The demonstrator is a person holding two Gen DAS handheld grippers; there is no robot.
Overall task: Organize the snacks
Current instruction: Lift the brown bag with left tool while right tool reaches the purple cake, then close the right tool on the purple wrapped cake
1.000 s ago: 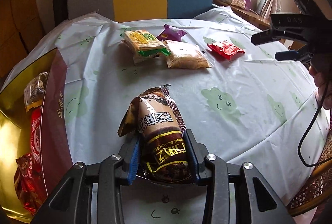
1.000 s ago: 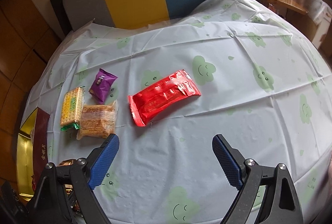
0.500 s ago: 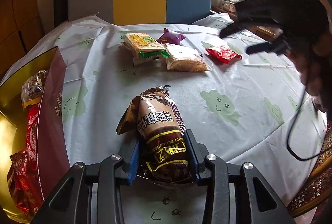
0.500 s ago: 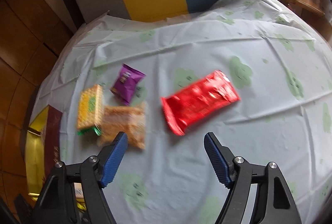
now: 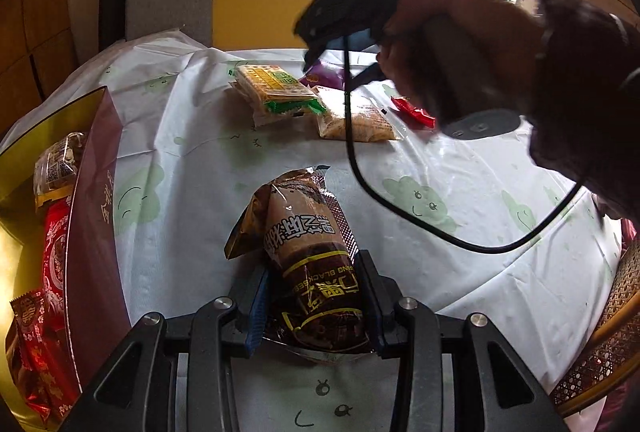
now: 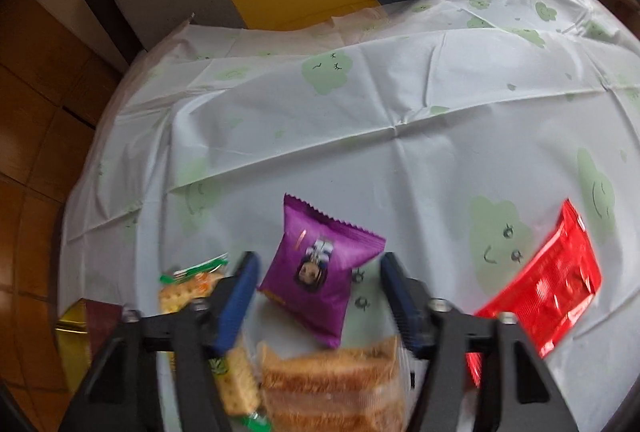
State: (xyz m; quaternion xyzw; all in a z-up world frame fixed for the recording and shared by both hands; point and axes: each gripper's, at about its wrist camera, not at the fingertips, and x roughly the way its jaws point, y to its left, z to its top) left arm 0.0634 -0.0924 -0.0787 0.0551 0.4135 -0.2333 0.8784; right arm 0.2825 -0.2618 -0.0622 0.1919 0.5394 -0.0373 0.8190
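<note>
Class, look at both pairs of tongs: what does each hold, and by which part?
Left tongs clamp the brown snack packet near its lower end. Right tongs, closing around the purple packet, hold nothing yet.

Glossy crinkled foil wraps the brown snack pack [image 5: 312, 252]; the tablecloth [image 6: 360, 136] is thin, creased, faintly shiny plastic.

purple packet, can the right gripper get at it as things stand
Probably yes: the purple packet lies on top, between the closing jaws of the right gripper, with nothing covering it; the pads don't seem to touch it yet.
</note>
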